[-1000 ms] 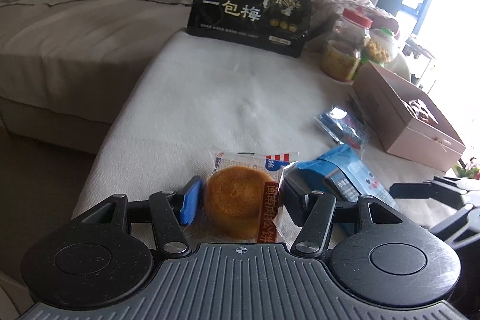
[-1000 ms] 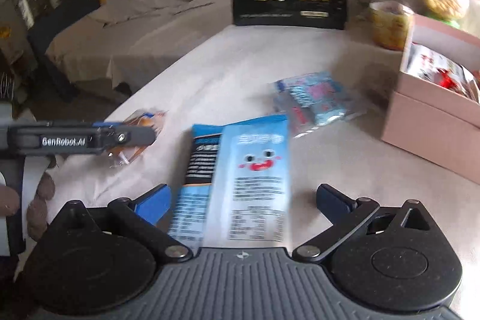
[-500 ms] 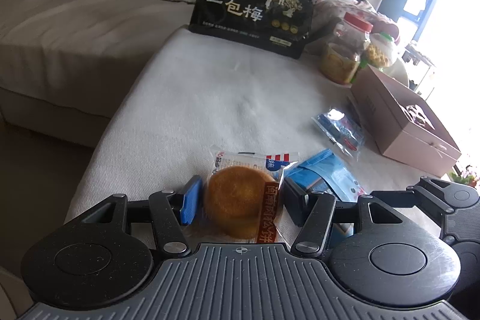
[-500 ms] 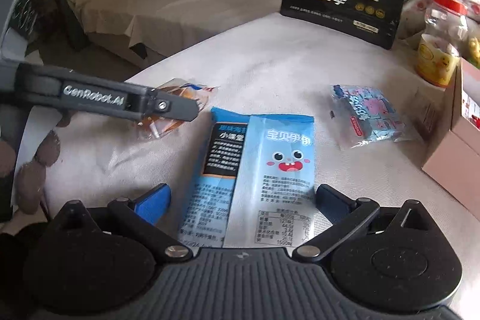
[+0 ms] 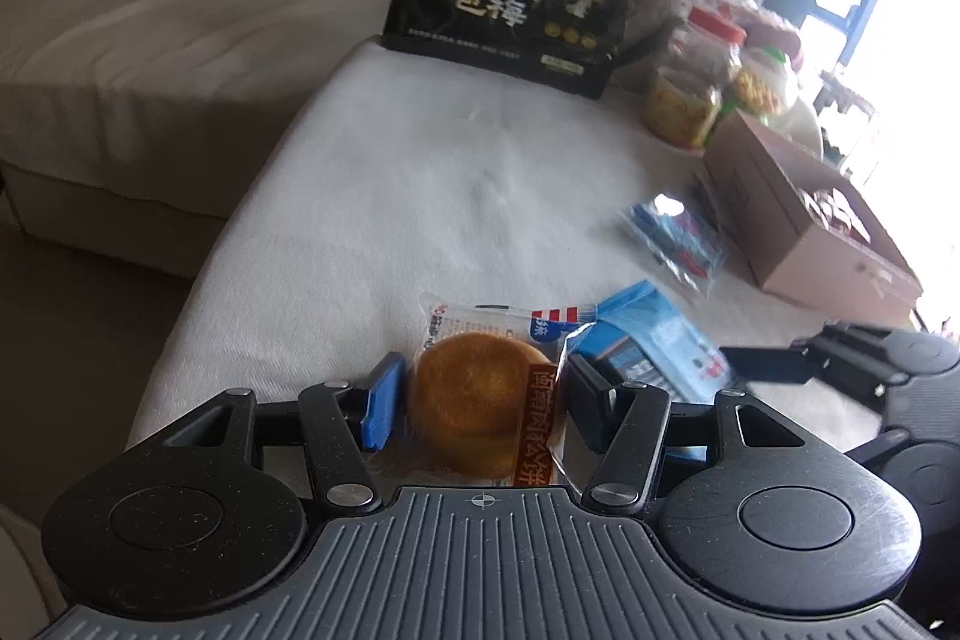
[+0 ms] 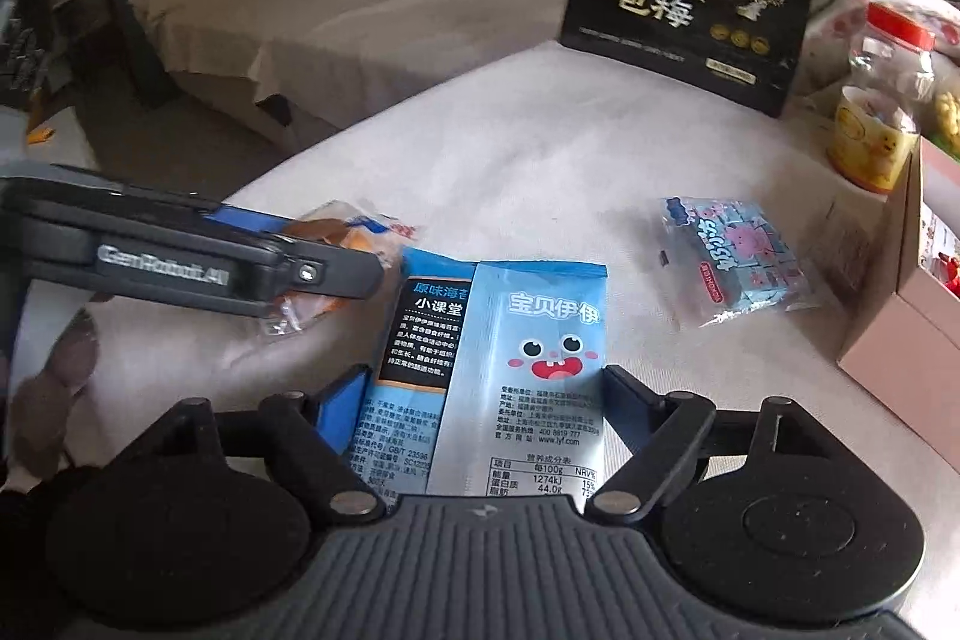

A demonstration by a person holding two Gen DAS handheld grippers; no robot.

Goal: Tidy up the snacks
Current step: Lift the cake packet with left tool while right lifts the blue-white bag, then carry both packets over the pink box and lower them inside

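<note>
- Left wrist view: your left gripper brackets the wrapped round pastry on the white-covered table. The blue pad looks to be at the wrapper's edge, but whether it presses, you cannot tell. The pink box lies well off to the far right.
- Right wrist view: your right gripper is closing on the blue seaweed packet, whose long axis runs straight ahead between the jaws; the pads look to meet its sides. The pink box sits nearer this hand, to its right.
</note>
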